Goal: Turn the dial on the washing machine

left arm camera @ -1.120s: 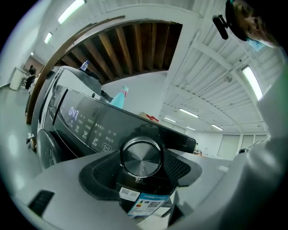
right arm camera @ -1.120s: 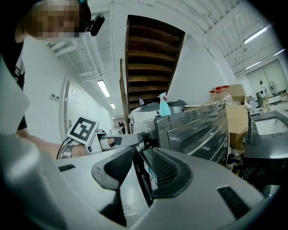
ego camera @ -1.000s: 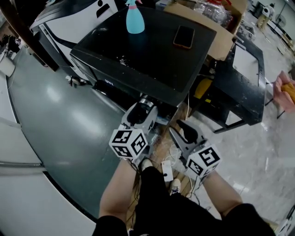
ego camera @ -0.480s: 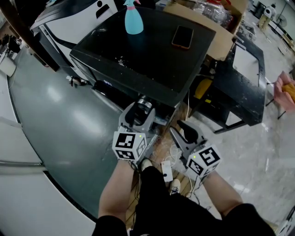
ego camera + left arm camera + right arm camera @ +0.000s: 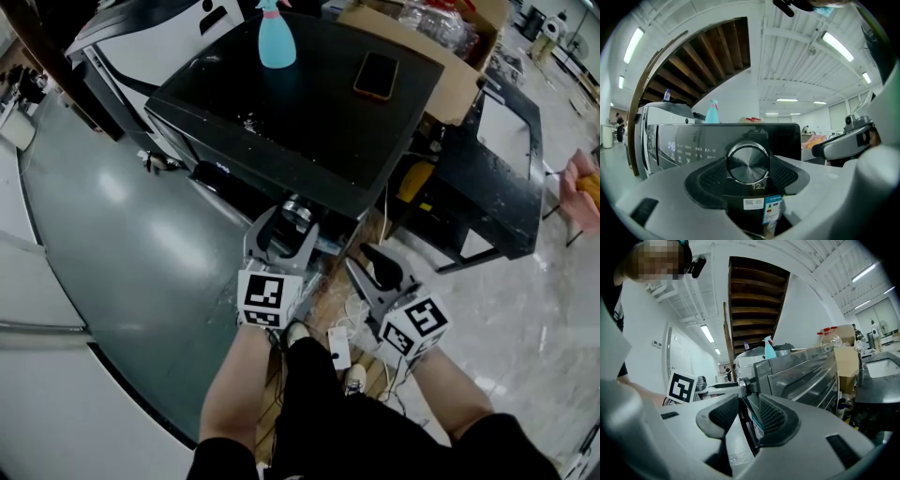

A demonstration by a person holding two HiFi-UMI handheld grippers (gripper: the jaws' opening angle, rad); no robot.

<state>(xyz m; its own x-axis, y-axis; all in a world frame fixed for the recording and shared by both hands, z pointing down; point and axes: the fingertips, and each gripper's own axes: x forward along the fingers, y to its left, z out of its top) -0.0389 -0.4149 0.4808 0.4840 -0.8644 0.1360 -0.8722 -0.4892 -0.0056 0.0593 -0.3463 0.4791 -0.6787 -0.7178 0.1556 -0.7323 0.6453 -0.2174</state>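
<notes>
Left gripper (image 5: 286,225) is clamped on the dial (image 5: 748,162): in the left gripper view the round brushed-metal knob sits at the frame's centre with one ribbed dark pad pressed to each side of it. That dial juts from the front panel of the washing machine (image 5: 281,122), which fills the upper middle of the head view as a dark, flat-topped box; lit digits (image 5: 670,146) glow at the left of the same panel. Right gripper (image 5: 373,262) hangs just right of and below the left one, off the machine's lower front corner, its jaws parted by a narrow gap with nothing caught between them. On the machine's top stand a teal spray bottle (image 5: 276,37), upright near the upper edge of the frame, and a phone (image 5: 374,75) lying flat to its right. Behind the machine, at upper right, a cardboard box (image 5: 450,80) stands open and holds clear plastic bottles (image 5: 828,338) with red caps.
</notes>
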